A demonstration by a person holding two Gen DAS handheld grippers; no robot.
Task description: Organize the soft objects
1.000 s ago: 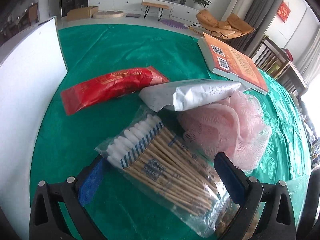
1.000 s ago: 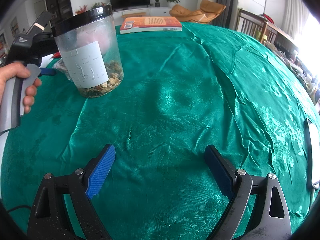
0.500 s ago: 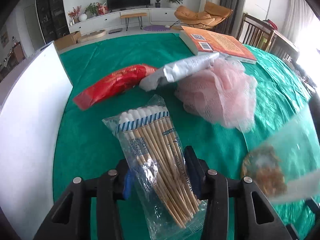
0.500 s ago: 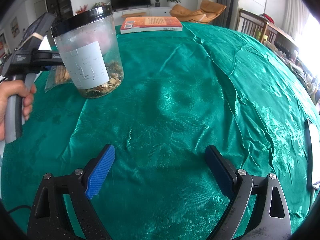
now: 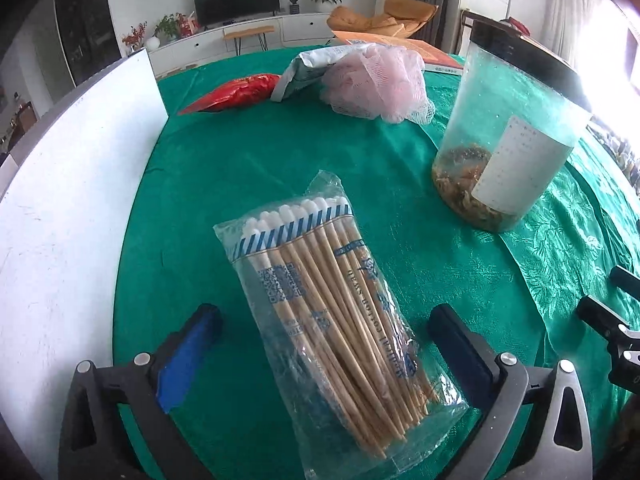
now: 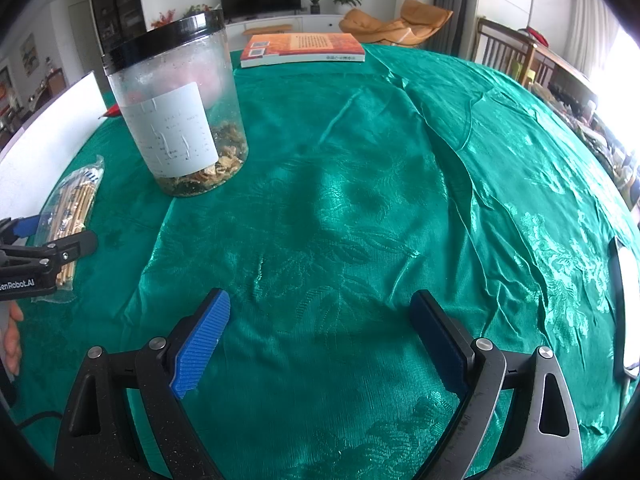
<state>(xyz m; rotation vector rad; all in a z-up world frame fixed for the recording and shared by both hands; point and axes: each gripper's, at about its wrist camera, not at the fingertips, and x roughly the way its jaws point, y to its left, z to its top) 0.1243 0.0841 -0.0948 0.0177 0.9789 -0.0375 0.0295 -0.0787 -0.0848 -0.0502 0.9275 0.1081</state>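
Beside the jar (image 5: 505, 128), swab bag (image 5: 336, 308) lies released, my left gripper (image 5: 324, 348) just reopened; loofah (image 5: 376, 80), pouches remain.

We see a clear bag of cotton swabs (image 5: 336, 308) lying flat near the bench's left edge. Toward the far edge rest a pink mesh sponge (image 5: 376, 84), a silver pouch (image 5: 308, 68) and a red packet (image 5: 236, 92).

Both the left gripper (image 5: 320, 340) and the right gripper (image 6: 320, 332) have black frames with silver screws and ribbed blue pads (image 6: 200, 336).
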